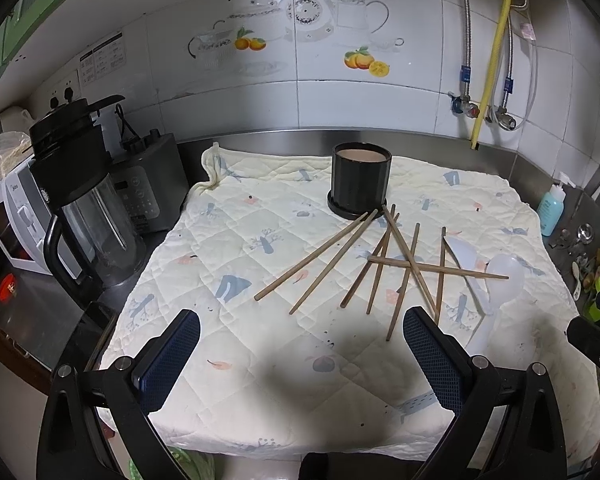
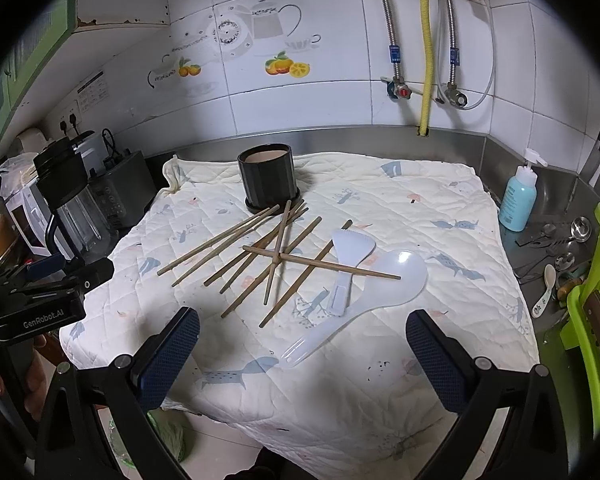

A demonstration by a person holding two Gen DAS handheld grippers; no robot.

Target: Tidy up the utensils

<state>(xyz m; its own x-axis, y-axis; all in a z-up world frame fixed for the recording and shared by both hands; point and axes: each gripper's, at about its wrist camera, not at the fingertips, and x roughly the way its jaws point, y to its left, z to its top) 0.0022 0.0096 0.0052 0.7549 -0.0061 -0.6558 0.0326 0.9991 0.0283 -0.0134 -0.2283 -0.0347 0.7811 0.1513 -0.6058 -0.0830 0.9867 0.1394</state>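
**Utensils scattered, both grippers waiting empty**

Lying loose on the quilted cloth (image 2: 380,208) are the chopsticks (image 2: 260,256), about 9 of them in a crossed heap, with a white rice paddle (image 2: 350,258) and a larger white spoon (image 2: 384,284) just to their right. The black holder (image 2: 268,178) stands upright behind the pile, its base touching the far tips of several sticks; nothing stands in it yet, so the sorting looks not yet begun.

The left gripper (image 1: 300,356) hangs over the near part of the cloth with its jaws spread wide and nothing between them. The right gripper (image 2: 302,354) is likewise spread wide and empty.

Most sticks run lengthwise away from the jaws, fanning toward the holder, while 1 lies crosswise over the others and over the paddle's handle. In the left wrist view the pile sits ahead and to the right, its nearest ends close to the right-hand finger. In the right wrist view the spoon's handle points back between the fingers, so the right gripper seems nearer the spoon and paddle, and the left nearer the 2 outlying sticks. A grasp across a stick's length would probably suit best.
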